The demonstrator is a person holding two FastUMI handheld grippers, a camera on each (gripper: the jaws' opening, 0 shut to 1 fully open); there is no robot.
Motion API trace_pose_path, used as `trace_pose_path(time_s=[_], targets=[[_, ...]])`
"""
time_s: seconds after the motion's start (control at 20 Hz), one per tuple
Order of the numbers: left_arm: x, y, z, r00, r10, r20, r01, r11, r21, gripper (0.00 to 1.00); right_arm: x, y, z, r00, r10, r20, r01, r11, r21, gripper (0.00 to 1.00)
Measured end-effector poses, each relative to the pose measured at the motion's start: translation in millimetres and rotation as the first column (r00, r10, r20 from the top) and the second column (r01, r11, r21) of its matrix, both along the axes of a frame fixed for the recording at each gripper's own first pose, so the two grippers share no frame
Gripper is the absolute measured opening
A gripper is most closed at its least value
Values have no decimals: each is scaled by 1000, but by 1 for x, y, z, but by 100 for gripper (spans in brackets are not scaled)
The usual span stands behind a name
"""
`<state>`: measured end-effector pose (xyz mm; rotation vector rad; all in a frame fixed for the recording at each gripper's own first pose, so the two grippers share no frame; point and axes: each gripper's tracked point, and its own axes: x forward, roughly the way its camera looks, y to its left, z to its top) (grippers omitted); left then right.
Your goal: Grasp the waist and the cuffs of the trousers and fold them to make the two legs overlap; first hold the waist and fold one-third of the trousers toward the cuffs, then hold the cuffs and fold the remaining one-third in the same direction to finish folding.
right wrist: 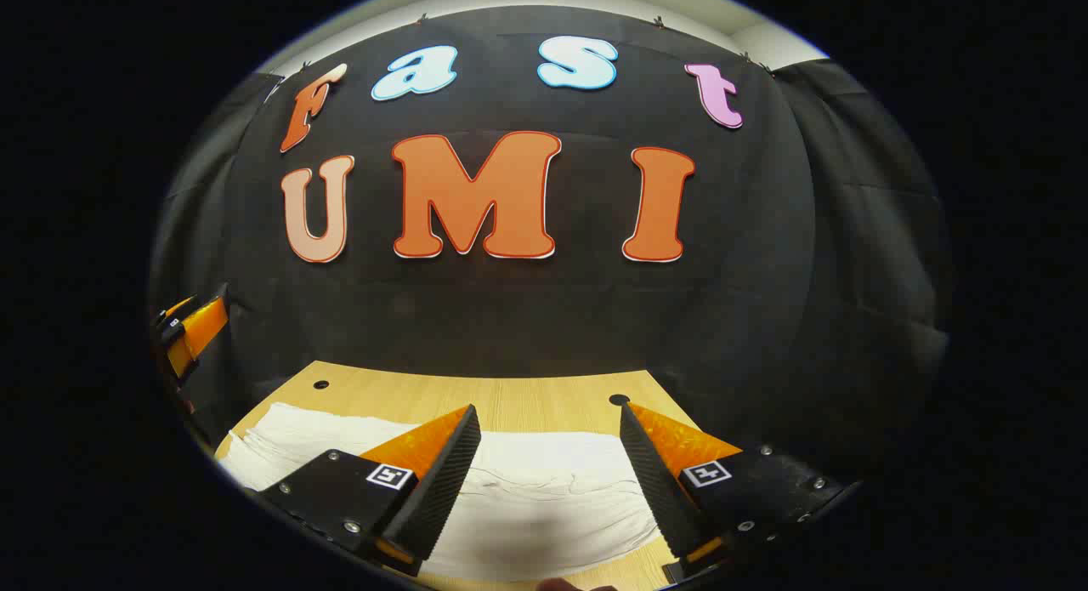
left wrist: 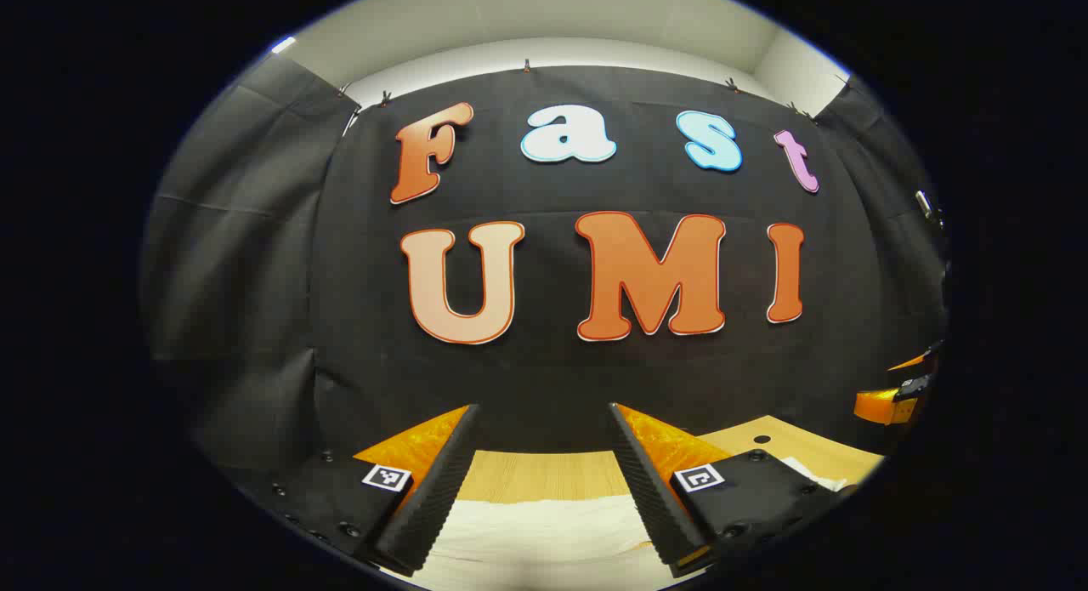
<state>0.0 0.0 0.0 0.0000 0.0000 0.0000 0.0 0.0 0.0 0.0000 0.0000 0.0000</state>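
White trousers (right wrist: pixel 544 497) lie flat across the wooden table (right wrist: pixel 510 400), running from the left side to near the right edge in the right gripper view. My right gripper (right wrist: pixel 548 421) hovers above the cloth, open, with nothing between its fingers. In the left gripper view the trousers (left wrist: pixel 544 531) show as a pale band under my left gripper (left wrist: pixel 544 417), which is also open and holds nothing. The other gripper (left wrist: pixel 901 391) shows at the far right of the left gripper view, and at the far left of the right gripper view (right wrist: pixel 191 332). I cannot tell which end is waist or cuffs.
The table (left wrist: pixel 544 474) ends close to the black cloth wall behind it. Small dark holes (right wrist: pixel 619 400) dot the tabletop near its back edge. Bare wood lies between the trousers and the wall.
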Motion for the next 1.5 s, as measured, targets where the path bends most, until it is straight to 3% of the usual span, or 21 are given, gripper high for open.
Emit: trace_pose_path(time_s=[0.75,1.0,1.5], targets=[[-3,4,-5,999,44,-12,-44,999,33,97,9,-19,-13,999,-27,-47,28,999,19,99],[-3,12,-25,992,99,-79,-93,993,75,98,18,-43,-46,980,-77,-184,90,994,63,99],[-24,86,-84,922,248,-296,-241,969,59,100,28,-85,-102,921,-73,-383,138,980,144,99]])
